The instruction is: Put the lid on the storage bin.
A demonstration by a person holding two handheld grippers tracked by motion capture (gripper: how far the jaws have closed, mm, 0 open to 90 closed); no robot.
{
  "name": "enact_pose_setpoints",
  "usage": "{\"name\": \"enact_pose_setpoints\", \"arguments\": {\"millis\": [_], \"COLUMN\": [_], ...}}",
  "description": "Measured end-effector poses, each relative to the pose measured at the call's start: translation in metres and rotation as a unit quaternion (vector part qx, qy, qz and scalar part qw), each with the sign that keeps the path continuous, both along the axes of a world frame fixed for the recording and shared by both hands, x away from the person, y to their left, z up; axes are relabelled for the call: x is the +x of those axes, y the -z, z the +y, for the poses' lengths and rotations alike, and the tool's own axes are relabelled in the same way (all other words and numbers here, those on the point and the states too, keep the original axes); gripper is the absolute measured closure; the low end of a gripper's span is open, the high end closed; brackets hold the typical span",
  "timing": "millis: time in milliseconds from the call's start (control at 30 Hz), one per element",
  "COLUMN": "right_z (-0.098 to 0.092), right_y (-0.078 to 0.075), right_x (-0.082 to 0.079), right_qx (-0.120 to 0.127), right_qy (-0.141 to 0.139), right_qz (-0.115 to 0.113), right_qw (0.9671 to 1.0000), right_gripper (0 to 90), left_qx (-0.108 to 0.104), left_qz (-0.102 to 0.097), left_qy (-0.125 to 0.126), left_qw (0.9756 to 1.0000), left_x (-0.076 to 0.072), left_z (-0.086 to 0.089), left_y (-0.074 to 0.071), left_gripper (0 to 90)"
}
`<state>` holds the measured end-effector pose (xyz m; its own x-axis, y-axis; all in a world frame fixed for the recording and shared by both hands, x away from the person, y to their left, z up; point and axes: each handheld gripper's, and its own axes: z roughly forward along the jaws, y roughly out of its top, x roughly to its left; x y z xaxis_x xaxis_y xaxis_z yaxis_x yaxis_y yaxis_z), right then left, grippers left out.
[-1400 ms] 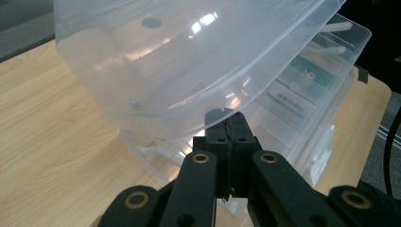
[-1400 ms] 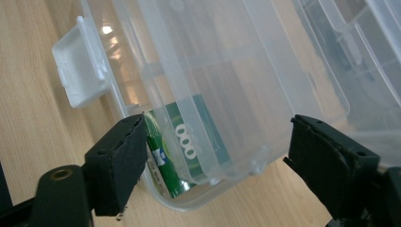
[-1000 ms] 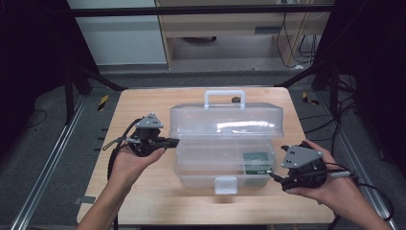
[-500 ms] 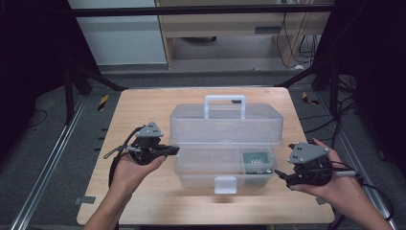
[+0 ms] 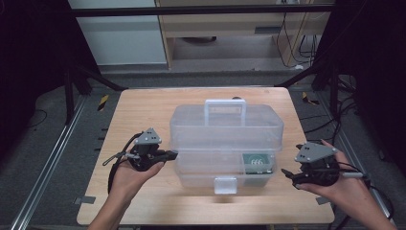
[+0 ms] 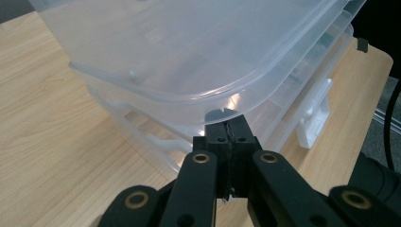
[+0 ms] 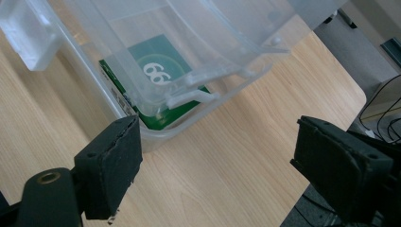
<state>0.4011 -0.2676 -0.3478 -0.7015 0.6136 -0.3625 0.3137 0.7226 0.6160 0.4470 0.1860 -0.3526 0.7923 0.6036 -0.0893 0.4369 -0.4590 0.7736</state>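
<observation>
While left fingers (image 6: 230, 142) touch the clear toolbox (image 5: 227, 139), right fingers (image 7: 326, 161) sit apart.

High view looks forward and down from the near side over the whole wooden table (image 5: 143, 115). Left gripper view sits close against the clear plastic box (image 6: 189, 52); right gripper view looks at its right near corner. All three share the box.

A clear plastic toolbox (image 5: 225, 139) on a light wood-grain table (image 5: 143, 115) holds a green box (image 7: 161, 75) with white, possibly numeric, print.
</observation>
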Motion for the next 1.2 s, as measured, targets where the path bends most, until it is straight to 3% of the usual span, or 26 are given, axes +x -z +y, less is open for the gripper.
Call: {"name": "enact_pose_setpoints", "arguments": {"millis": [333, 600, 1200], "right_z": [-0.006, -0.008, -0.011], "right_y": [0.008, 0.012, 0.03], "right_x": [0.002, 0.003, 0.01], "right_qx": [-0.001, -0.004, 0.001], "right_qy": [0.014, 0.019, 0.035], "right_qz": [0.003, 0.007, 0.021], "right_qw": [0.9999, 0.9998, 0.9992], "right_gripper": [16.2, 16.1, 16.2], "left_qx": [-0.01, -0.017, -0.013], "left_qz": [0.01, 0.005, 0.013], "left_qy": [-0.009, -0.011, -0.01], "left_qw": [0.9999, 0.9998, 0.9998], "left_x": [-0.003, -0.005, -0.011], "left_z": [0.009, 0.01, 0.012], "left_y": [0.012, 0.017, 0.034], "left_gripper": [90.0, 90.0, 90.0]}}
